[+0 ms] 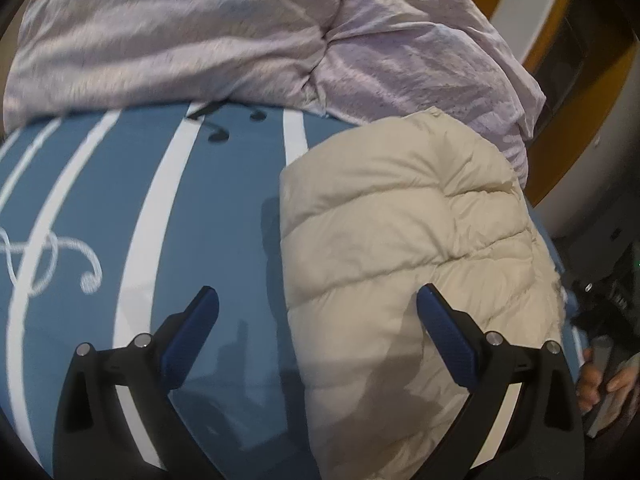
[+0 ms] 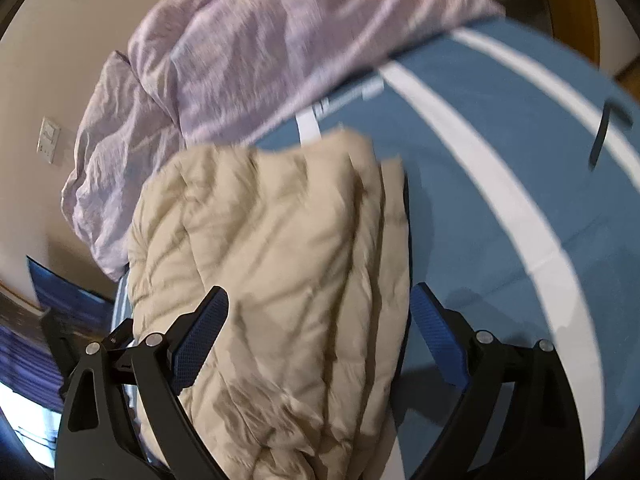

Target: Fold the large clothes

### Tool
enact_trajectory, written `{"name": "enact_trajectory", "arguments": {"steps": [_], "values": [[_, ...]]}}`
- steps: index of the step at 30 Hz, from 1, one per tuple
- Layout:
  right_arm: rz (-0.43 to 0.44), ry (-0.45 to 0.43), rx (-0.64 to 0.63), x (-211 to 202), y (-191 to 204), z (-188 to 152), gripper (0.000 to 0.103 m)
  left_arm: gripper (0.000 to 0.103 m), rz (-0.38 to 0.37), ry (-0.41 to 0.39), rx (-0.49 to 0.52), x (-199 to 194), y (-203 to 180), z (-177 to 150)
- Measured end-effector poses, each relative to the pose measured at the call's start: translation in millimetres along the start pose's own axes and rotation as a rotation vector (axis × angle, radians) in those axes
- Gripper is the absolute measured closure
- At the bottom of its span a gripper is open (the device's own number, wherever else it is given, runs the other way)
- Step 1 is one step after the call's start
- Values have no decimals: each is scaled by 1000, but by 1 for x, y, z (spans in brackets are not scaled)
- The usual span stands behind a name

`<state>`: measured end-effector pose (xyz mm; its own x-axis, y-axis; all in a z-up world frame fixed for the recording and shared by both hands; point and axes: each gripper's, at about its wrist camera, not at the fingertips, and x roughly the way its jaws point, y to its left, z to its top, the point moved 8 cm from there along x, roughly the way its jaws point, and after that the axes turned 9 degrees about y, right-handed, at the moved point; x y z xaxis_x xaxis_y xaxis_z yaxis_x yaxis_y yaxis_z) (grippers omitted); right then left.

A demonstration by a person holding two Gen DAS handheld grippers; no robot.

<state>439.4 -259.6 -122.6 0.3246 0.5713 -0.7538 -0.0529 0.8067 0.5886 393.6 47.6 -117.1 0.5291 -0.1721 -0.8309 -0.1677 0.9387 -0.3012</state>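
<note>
A cream quilted puffer jacket (image 1: 404, 240) lies folded into a compact bundle on a blue bed sheet with white stripes (image 1: 224, 208). My left gripper (image 1: 318, 304) is open and empty, hovering above the jacket's left edge. In the right wrist view the jacket (image 2: 272, 264) lies lengthwise under my right gripper (image 2: 320, 300), which is open and empty, its jaws wide on either side of the bundle. The right wrist view is a little blurred.
A crumpled lilac duvet (image 1: 208, 40) is heaped along the far side of the bed, also in the right wrist view (image 2: 248, 52). A wooden bed frame (image 1: 560, 92) and the bed edge lie right. A hand (image 1: 600, 384) shows at lower right.
</note>
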Motion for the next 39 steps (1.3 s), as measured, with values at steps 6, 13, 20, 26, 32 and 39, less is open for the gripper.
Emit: {"name": "enact_trajectory", "arguments": {"steps": [6,13,20,26,32,39], "values": [[82,83,59,19,-8,-5,4,4,-34,23,-8,3,-2,-5],[167,100,25,28,2,-3,1,4,-73,39,-6,12,-8,-3],[259,71,-7,36,11,0,43,4,-171,71,-56,22,-8,1],[293,55,-7,33,10,1,55,7,-304,126,-127,36,-11,0],[316,30,-22,28,19,5,67,45,-394,128,-149,37,-22,0],[369,5,-92,25,60,16,77,69,-419,36,-135,1,-10,10]]}}
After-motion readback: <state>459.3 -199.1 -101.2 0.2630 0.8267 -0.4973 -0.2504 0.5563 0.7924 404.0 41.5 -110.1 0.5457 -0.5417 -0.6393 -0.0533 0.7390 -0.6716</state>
